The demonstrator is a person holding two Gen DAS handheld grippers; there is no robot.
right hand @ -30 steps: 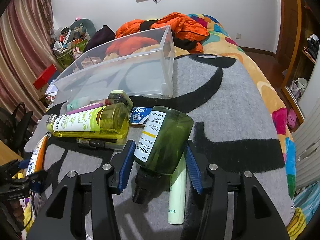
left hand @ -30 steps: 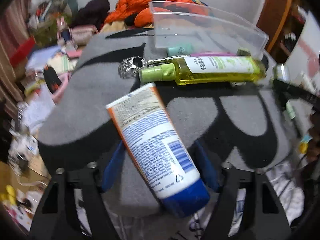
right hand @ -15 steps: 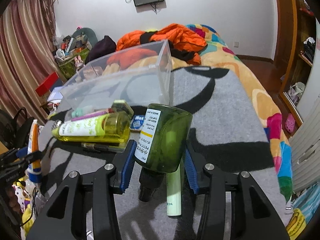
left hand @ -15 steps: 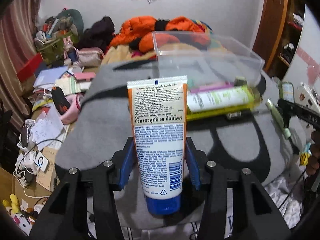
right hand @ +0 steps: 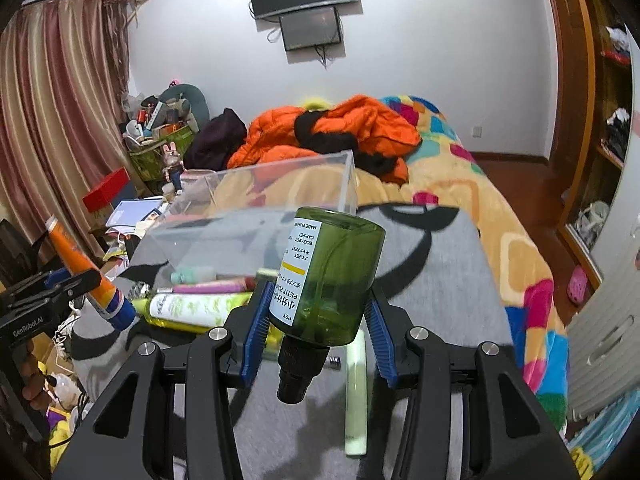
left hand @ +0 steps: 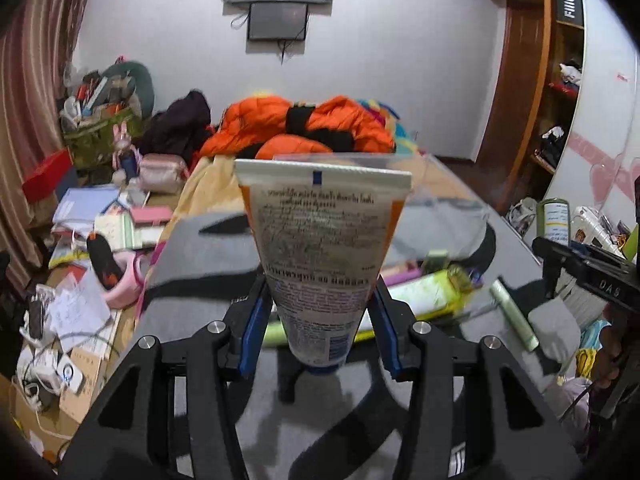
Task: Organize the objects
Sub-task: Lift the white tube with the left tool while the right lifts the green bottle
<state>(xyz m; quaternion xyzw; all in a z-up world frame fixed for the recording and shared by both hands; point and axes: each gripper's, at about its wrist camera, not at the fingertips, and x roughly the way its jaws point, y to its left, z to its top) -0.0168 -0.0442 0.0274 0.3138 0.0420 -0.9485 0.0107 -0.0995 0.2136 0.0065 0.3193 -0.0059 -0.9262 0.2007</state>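
Note:
My left gripper is shut on an orange-and-white tube with a blue cap and holds it raised above the grey blanket, crimped end up. The tube also shows in the right wrist view. My right gripper is shut on a dark green bottle, cap toward me, lifted off the blanket. The green bottle shows at the right in the left wrist view. A clear plastic bin stands on the blanket beyond both grippers. A yellow-green bottle, a pink tube and a pale green stick lie before it.
The grey-and-black blanket covers the bed. An orange jacket lies behind the bin. Books, papers and cables litter the floor to the left. A wooden wardrobe stands at the right.
Both grippers have risen with their objects. The tube has swung upright in the left gripper, and the green bottle has lifted higher above the blanket.

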